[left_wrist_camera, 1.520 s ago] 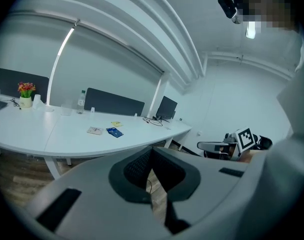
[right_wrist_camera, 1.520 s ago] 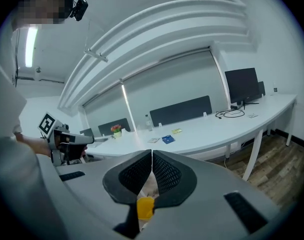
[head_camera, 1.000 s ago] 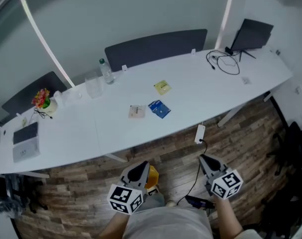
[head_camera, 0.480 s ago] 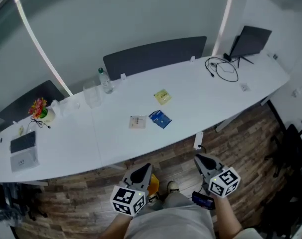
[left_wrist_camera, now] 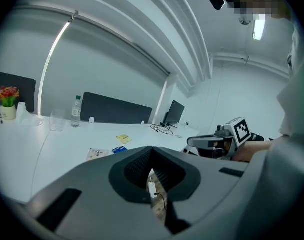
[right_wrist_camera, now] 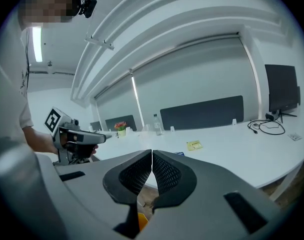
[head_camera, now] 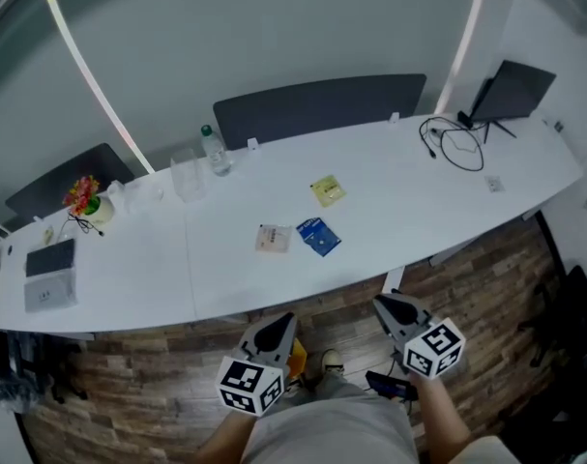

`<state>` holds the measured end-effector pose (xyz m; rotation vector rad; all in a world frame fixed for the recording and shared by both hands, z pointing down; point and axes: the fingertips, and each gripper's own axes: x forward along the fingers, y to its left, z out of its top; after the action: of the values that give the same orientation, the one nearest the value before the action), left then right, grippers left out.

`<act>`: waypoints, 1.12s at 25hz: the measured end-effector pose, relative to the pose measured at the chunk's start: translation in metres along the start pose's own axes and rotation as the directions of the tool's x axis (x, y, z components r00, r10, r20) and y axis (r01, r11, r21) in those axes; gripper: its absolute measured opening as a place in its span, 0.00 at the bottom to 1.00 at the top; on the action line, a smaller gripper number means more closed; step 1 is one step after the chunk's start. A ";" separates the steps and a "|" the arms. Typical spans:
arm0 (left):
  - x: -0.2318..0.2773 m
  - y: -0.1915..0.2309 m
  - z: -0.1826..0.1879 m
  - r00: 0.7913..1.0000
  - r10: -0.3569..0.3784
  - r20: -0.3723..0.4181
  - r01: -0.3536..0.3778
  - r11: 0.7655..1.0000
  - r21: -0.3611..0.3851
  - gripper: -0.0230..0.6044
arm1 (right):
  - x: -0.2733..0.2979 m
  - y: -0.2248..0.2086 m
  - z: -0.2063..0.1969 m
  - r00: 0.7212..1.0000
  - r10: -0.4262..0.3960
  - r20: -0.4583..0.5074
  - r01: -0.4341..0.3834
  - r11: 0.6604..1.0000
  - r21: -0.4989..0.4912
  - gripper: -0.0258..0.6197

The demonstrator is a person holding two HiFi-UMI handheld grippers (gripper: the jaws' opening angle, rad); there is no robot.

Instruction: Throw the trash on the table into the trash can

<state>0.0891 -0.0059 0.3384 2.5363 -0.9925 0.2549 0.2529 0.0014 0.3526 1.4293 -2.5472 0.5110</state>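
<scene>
The left gripper (head_camera: 277, 325) and right gripper (head_camera: 386, 304), bottom centre, are both closed and empty. Mid-frame on the white worktop (head_camera: 419, 201) lie 3 pieces of trash: a yellow packet (head_camera: 328, 190), a blue packet (head_camera: 319, 236) and a beige packet (head_camera: 273, 239).

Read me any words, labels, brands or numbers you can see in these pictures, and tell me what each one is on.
No text can be read anywhere.
Beige packet: print too small to read.
Blue packet: print too small to read.
Yellow packet: print blurred.
Water bottle: any label too small to read.
Marker cubes: black-and-white square patterns only, no letters.
</scene>
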 end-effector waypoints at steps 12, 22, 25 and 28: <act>0.047 0.032 -0.005 0.995 0.093 -0.017 -0.094 0.995 -0.045 0.04 | 0.064 -0.051 -0.002 0.996 0.046 -0.073 -0.047 0.999 -0.022 0.09; 0.093 0.055 -0.010 0.992 0.118 -0.039 -0.119 0.992 -0.049 0.04 | 0.126 -0.086 -0.012 0.992 0.070 -0.106 -0.072 0.997 -0.016 0.09; 0.106 0.061 -0.016 0.991 0.125 -0.046 -0.127 0.991 -0.053 0.04 | 0.145 -0.096 -0.020 0.988 0.069 -0.139 -0.071 0.997 -0.012 0.09; 0.114 0.067 -0.019 0.990 0.133 -0.049 -0.136 0.988 -0.071 0.04 | 0.164 -0.104 -0.029 0.982 0.067 -0.174 -0.073 0.997 -0.027 0.10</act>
<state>0.1261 -0.1115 0.4114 2.3903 -1.1365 0.3060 0.2554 -0.1674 0.4531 1.2300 -2.4624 0.5743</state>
